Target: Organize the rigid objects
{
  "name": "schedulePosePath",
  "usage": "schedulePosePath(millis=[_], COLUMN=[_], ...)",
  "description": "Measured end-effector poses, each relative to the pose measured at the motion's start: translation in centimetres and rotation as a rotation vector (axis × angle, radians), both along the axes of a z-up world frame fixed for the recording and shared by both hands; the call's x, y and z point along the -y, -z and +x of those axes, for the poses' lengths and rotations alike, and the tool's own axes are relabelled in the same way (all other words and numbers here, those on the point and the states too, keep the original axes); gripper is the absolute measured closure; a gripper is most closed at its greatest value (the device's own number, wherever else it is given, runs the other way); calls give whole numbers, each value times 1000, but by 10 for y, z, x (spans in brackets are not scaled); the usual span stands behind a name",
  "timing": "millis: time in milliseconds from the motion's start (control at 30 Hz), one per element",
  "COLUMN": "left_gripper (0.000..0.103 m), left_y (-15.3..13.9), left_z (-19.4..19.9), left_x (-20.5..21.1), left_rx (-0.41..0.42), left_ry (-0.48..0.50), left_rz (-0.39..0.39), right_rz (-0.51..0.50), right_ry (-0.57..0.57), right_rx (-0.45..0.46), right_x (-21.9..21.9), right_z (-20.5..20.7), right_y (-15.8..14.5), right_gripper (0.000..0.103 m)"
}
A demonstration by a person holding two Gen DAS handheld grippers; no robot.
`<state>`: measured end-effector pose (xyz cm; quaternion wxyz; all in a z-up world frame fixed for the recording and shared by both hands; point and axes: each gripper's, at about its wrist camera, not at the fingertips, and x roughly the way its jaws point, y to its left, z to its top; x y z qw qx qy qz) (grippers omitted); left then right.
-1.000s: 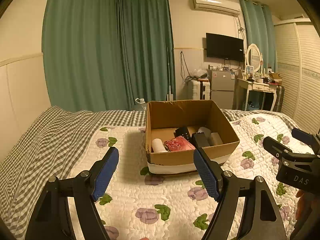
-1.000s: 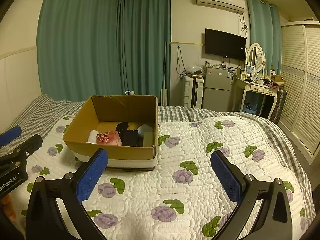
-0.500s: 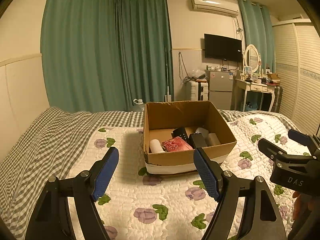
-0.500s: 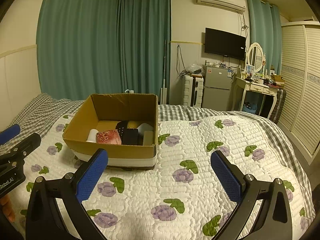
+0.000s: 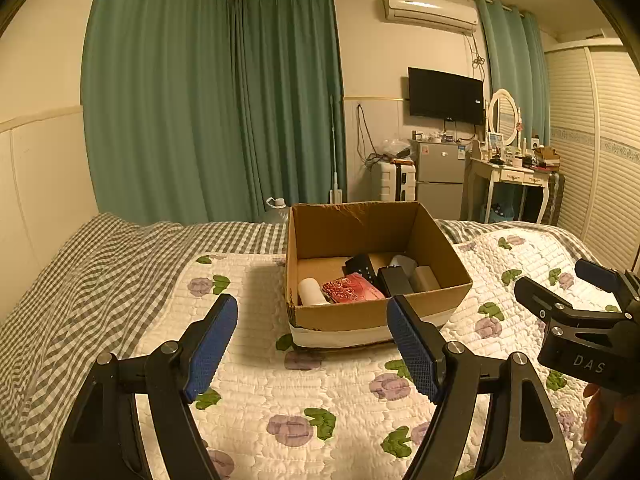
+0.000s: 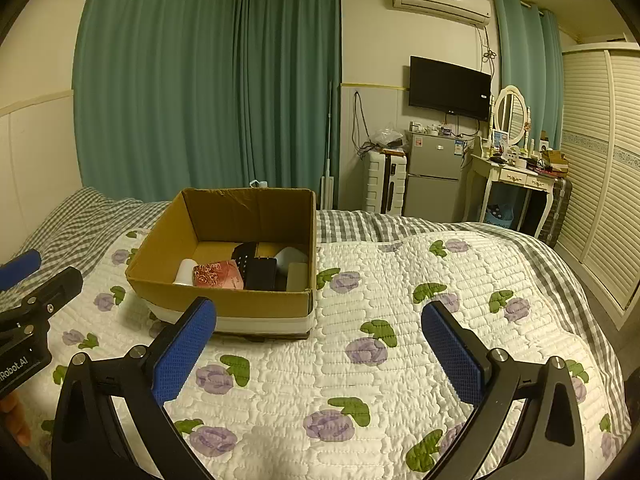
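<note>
An open cardboard box [image 5: 352,316] [image 6: 224,300] stands on the floral quilt. Inside lie a white cylinder [image 5: 311,291], a red patterned box [image 5: 350,288] [image 6: 217,275], black boxes [image 5: 394,280] [image 6: 260,274] and grey pieces [image 5: 425,278]. My left gripper [image 5: 312,340] is open and empty, held above the quilt just in front of the box. My right gripper [image 6: 320,344] is open and empty, in front of the box's right corner; it also shows at the right of the left wrist view [image 5: 576,312].
The bed's quilt [image 6: 400,320] spreads right of the box. A checked blanket [image 5: 80,272] lies to the left. Behind stand green curtains [image 5: 208,112], a small fridge [image 6: 432,176], a dressing table [image 6: 512,176] and a wardrobe [image 6: 600,176].
Both grippers have drawn back and risen slightly from the box; the view tilts up a little. Jaws stay open and the box's contents have not moved.
</note>
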<state>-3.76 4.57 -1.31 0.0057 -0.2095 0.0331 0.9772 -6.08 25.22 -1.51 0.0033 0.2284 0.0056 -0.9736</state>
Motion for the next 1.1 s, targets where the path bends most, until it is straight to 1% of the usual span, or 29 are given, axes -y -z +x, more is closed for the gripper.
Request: schedulePosePath(millis=[1100], left_gripper=[23], left_y=[-2], left_z=[0], left_x=[0], left_rx=[-7], left_ry=[2], left_rz=[4], right_rz=[2], right_ry=[9], right_rx=[7], right_x=[1], right_z=[-1], right_y=[2], right_gripper=[0])
